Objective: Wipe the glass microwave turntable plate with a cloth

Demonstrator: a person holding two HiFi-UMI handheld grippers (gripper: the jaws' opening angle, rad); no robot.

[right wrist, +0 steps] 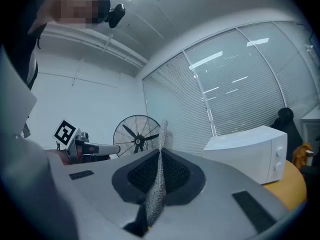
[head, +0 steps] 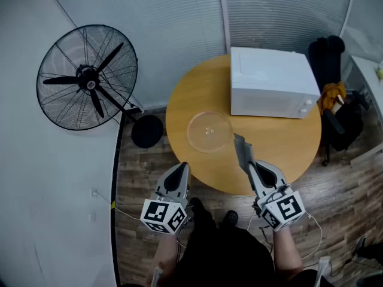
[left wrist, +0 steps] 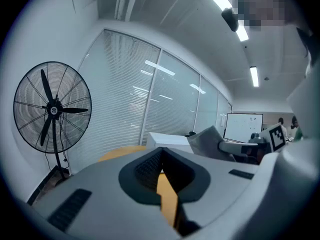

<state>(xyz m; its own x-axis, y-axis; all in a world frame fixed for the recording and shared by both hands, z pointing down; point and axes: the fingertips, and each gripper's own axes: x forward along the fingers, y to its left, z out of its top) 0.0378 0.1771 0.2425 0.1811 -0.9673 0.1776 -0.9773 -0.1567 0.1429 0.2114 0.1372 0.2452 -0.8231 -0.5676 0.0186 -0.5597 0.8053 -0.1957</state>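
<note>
Plate (head: 209, 131), glass: flat on table (head: 287, 148), toward its near-left edge, unheld. Right gripper (head: 252, 166): clamped on cloth (head: 242, 149), over the table's near edge. Left gripper (head: 179, 171): jaws together, empty. Risk: wiping pressure may skid the unsteadied plate off that edge.

Plate (head: 209, 131) on the table (head: 287, 151) is clear glossy glass. Table itself looks like smooth yellowish wood. Cloth (right wrist: 156, 189) is grey, rough, knobbly weave. Microwave (head: 269, 79) on the table: smooth white.
</note>
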